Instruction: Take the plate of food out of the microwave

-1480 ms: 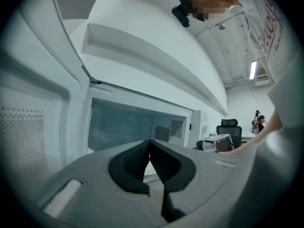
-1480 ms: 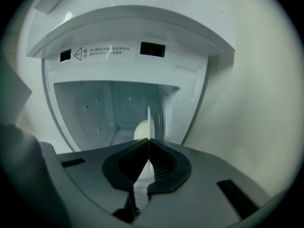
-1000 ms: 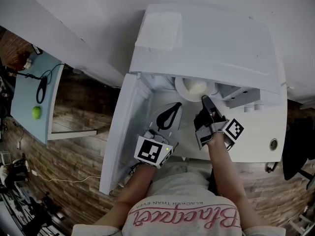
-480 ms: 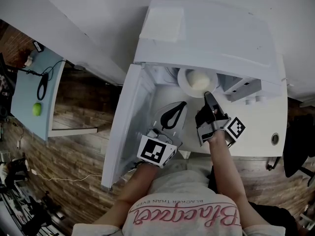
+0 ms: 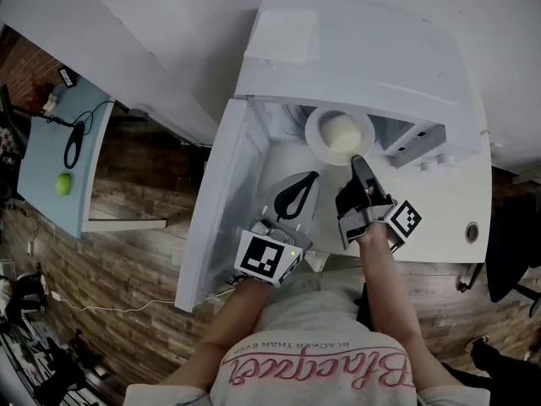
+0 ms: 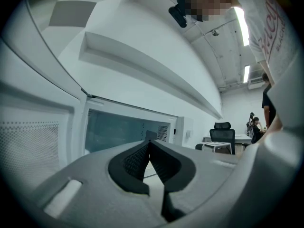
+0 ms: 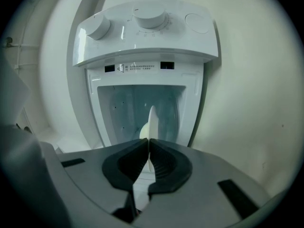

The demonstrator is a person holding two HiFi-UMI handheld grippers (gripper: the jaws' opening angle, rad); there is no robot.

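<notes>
The white microwave [image 5: 363, 49] stands with its door [image 5: 221, 201] swung open to the left. A white plate [image 5: 338, 135] carrying a pale round bun [image 5: 341, 132] sticks out of the cavity mouth. My right gripper [image 5: 355, 161] is shut on the plate's near rim. In the right gripper view the plate [image 7: 152, 120] shows edge-on, pinched between the dark pads, with the cavity [image 7: 128, 103] behind it. My left gripper [image 5: 313, 178] is shut on nothing, apart from the plate and beside the door. In the left gripper view its jaws [image 6: 150, 144] face the door's window [image 6: 118, 129].
The microwave's control panel with two knobs [image 7: 147, 20] shows in the right gripper view. The white counter [image 5: 448, 218] runs to the right of the microwave. A light blue table [image 5: 38, 155] with a green apple [image 5: 62, 184] stands far left over a wooden floor.
The plate has come further out from under the microwave's top, held by the right gripper. The left gripper has shifted slightly, still shut.
</notes>
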